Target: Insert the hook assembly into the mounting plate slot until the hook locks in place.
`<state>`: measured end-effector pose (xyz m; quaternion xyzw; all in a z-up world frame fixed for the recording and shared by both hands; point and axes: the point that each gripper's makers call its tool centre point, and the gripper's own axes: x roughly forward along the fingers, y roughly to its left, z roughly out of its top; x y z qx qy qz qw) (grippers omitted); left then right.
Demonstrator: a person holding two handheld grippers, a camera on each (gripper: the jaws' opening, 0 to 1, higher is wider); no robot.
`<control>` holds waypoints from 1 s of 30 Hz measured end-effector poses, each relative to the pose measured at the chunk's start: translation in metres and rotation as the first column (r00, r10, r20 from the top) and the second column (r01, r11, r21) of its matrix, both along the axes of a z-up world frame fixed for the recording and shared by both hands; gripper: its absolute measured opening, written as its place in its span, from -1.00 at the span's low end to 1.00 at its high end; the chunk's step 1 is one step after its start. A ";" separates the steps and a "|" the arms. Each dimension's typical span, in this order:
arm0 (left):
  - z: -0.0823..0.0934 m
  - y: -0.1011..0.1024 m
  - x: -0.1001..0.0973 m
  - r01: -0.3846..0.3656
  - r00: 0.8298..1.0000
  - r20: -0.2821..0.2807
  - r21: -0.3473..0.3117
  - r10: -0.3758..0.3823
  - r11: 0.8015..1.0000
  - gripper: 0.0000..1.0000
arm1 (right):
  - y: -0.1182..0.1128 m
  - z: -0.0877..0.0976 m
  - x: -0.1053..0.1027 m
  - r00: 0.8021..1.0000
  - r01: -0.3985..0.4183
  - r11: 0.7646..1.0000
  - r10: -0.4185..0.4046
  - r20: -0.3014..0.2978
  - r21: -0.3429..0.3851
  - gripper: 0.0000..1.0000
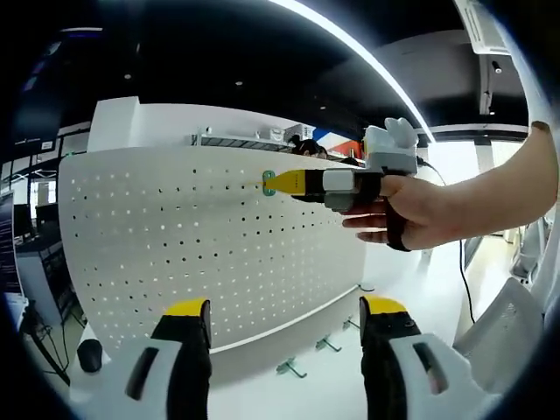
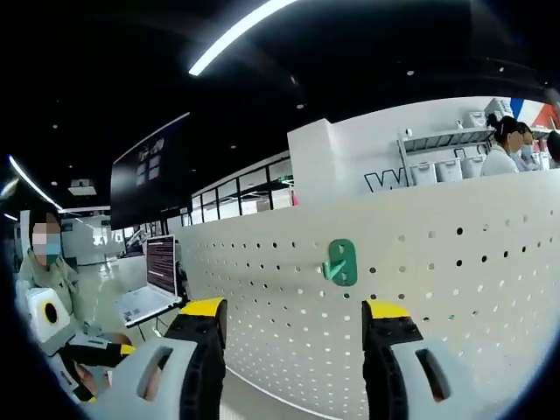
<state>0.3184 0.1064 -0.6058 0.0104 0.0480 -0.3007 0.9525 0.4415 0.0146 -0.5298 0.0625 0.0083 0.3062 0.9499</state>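
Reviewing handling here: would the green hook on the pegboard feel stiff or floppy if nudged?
Likely stiff: the green hook looks like moulded plastic holding its bent shape. Probably light, being small against the pegboard. It seems seated flat against it, so it may resist a sideways push.

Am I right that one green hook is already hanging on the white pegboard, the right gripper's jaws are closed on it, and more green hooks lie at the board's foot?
Not quite: the right gripper is open and holds nothing. In the right gripper view the green hook hangs on the white pegboard beyond the spread jaws. The other hooks do lie at the board's foot.
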 end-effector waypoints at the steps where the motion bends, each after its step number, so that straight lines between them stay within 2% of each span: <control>1: -0.001 0.000 0.000 0.000 1.000 -0.001 0.004 0.000 1.000 0.43 | -0.002 -0.001 -0.002 1.000 -0.002 1.000 0.002 0.005 -0.002 0.21; 5: -0.001 -0.002 0.000 0.006 1.000 0.000 0.002 -0.006 1.000 0.43 | -0.011 -0.006 -0.012 1.000 -0.020 1.000 0.020 0.010 -0.020 0.21; 7: -0.002 -0.003 0.000 0.008 1.000 -0.003 0.004 -0.008 1.000 0.43 | -0.015 -0.006 -0.018 0.999 -0.030 0.999 0.031 0.030 -0.017 0.20; 17: -0.004 -0.003 0.002 0.009 1.000 -0.002 -0.014 -0.009 1.000 0.47 | -0.035 -0.015 -0.038 0.998 -0.054 0.998 0.055 0.036 -0.030 0.20; 26: -0.004 -0.004 0.004 0.016 1.000 -0.002 -0.018 -0.016 1.000 0.51 | -0.053 -0.022 -0.056 0.997 -0.055 0.997 0.058 0.055 -0.052 0.20; 30: -0.003 -0.004 0.004 0.016 1.000 0.001 -0.016 -0.016 1.000 0.53 | -0.062 -0.030 -0.063 0.998 -0.052 0.997 0.055 0.045 -0.051 0.21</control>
